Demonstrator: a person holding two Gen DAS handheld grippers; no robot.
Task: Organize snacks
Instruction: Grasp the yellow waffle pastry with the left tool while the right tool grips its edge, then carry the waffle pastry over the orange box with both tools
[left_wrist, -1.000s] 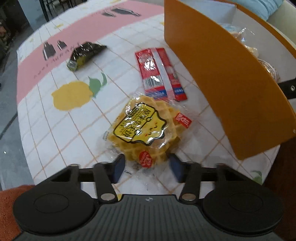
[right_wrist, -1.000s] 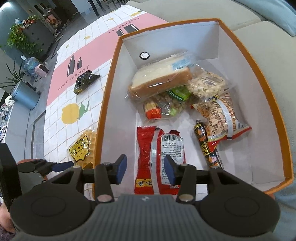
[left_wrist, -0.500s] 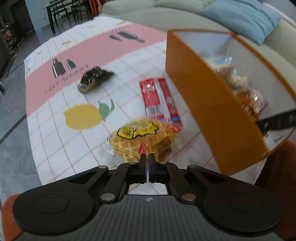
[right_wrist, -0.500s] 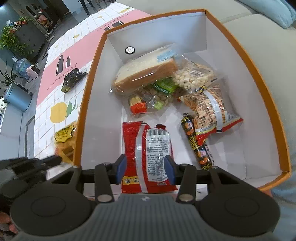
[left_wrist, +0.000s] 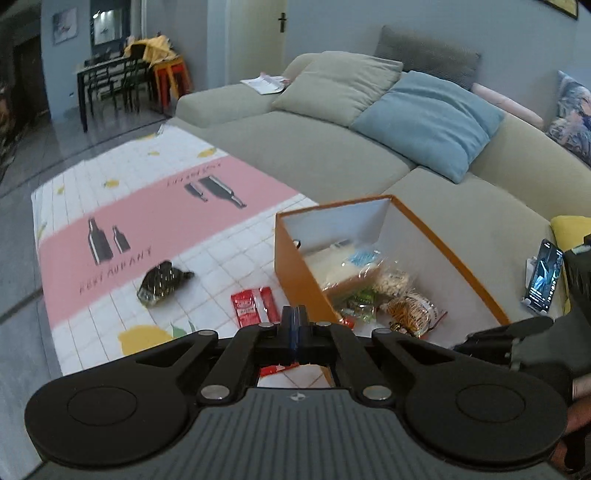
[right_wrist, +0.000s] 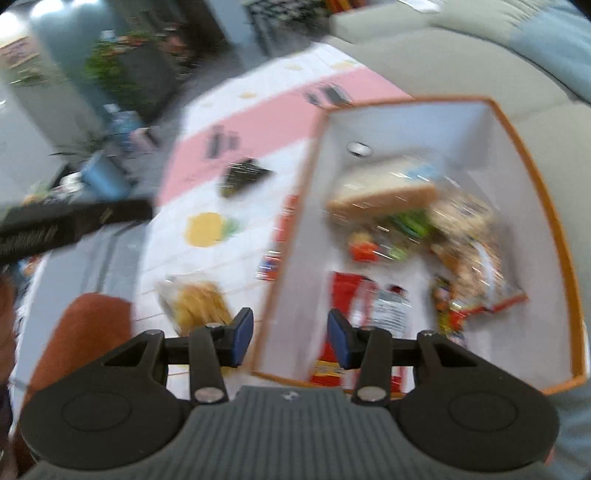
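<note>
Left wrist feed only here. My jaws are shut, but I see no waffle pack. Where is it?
Observer: In the right wrist view the waffle pack is outside the orange box, left of its wall. The view is too blurred to tell whether it hangs from your left gripper or lies on the tablecloth.
Operator: Is the right gripper carrying anything?
Observer: No. The right gripper is open and empty, over the box's near left wall.
Operator: What lies at the box's near end, behind my fingers?
Observer: A red packet with a white label, lying flat on the box floor.
</note>
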